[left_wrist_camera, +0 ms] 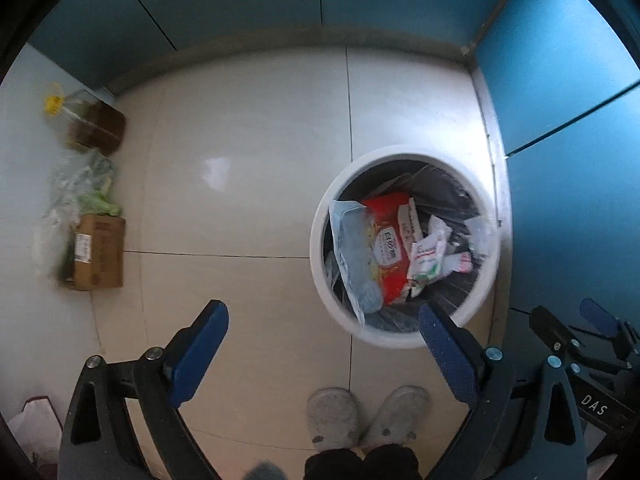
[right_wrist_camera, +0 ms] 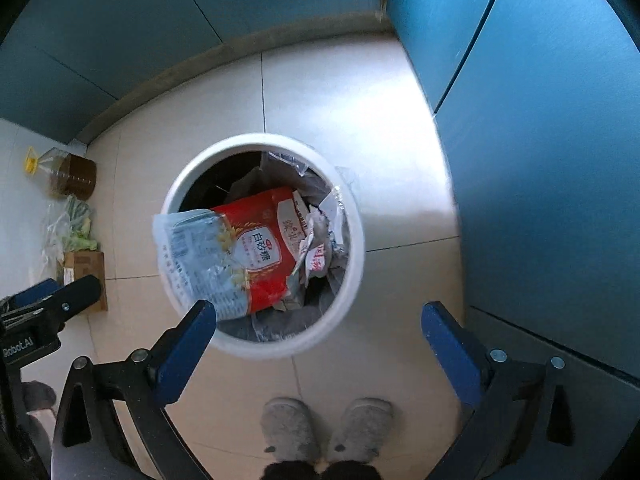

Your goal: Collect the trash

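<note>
Both the left gripper (left_wrist_camera: 324, 344) and right gripper (right_wrist_camera: 320, 340) hang jaws wide and empty, pointing down. The red sugar bag (right_wrist_camera: 256, 252) lies just ahead of the right one, slanting across the white bin (right_wrist_camera: 356, 240), its clear end overhanging the near-left rim.

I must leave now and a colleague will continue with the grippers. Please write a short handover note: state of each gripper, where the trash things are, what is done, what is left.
Left gripper: open, nothing between its fingers, pointing down at the floor beside the bin.
Right gripper: open, empty, above the near rim of the bin.
White bin: on the tiled floor by the blue cabinets, black liner inside. The red and clear sugar bag lies on top, its clear end sticking over the rim; crumpled wrappers beside it.
Done: this trash is in the bin.
Left: probably push the bag fully in. A cardboard box, plastic bags and an oil bottle stand by the wall; whether they are trash is unclear.
</note>
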Motion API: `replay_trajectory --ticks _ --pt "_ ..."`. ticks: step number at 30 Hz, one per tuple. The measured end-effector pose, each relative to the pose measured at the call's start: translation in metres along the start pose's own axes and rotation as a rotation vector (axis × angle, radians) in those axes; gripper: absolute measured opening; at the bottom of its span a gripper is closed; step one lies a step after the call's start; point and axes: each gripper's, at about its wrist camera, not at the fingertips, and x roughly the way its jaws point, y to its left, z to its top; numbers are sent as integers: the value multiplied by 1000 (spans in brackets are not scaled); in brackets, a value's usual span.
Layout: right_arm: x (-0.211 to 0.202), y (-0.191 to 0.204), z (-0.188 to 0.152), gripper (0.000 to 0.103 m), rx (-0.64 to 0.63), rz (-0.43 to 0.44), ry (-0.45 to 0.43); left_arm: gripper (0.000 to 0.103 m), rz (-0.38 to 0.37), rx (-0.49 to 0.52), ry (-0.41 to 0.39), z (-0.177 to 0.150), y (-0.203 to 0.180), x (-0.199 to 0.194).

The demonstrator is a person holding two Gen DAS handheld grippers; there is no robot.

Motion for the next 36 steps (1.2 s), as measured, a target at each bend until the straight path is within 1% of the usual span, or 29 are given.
replay_trajectory --ticks 2,3,5,6,10,12,13,17,21,25,28,29,30,32,36 --pt "-30 1 -10 103 -8 -6 -27 97 18 0 -37 -12 0 -34" --pt "-46 2 -14 103 -17 -10 -39 97 21 -5 -46 -15 -2 -43" --pt "-87 5 -26 103 -45 -20 -72 97 12 -23 -68 -27 -2 -79" --pt "-101 6 -30 103 -51 -25 -84 97 9 -31 -81 -33 -2 -95" --pt "-194 6 -49 103 -73 -31 -165 97 6 -60 -149 -58 -2 -167" --pt "-234 7 -58 103 -85 -39 -198 97 12 -69 -188 -74 0 -209" --pt "-260 6 -65 103 -89 -36 -219 97 13 -70 -197 -78 0 -220" --pt "-335 8 -86 103 -105 -38 -277 97 14 -71 -260 -105 5 -289" --pt "-408 5 -112 103 -99 -27 -318 97 4 -61 -309 -130 10 -346" --pt "-473 8 -140 103 -94 -4 -345 97 -51 -59 -349 -163 21 -411" --pt "-528 13 -167 103 -86 21 -369 97 -87 -43 -366 -185 26 -446" --pt "-547 16 -176 103 -90 29 -378 97 -110 -33 -373 -195 29 -463" --pt "-568 18 -187 103 -89 42 -385 97 -125 -28 -380 -201 31 -472" --pt "-593 25 -205 103 -92 68 -396 97 -159 3 -392 -218 35 -496" --pt "-634 37 -240 103 -99 125 -419 97 -224 43 -414 -242 41 -529"
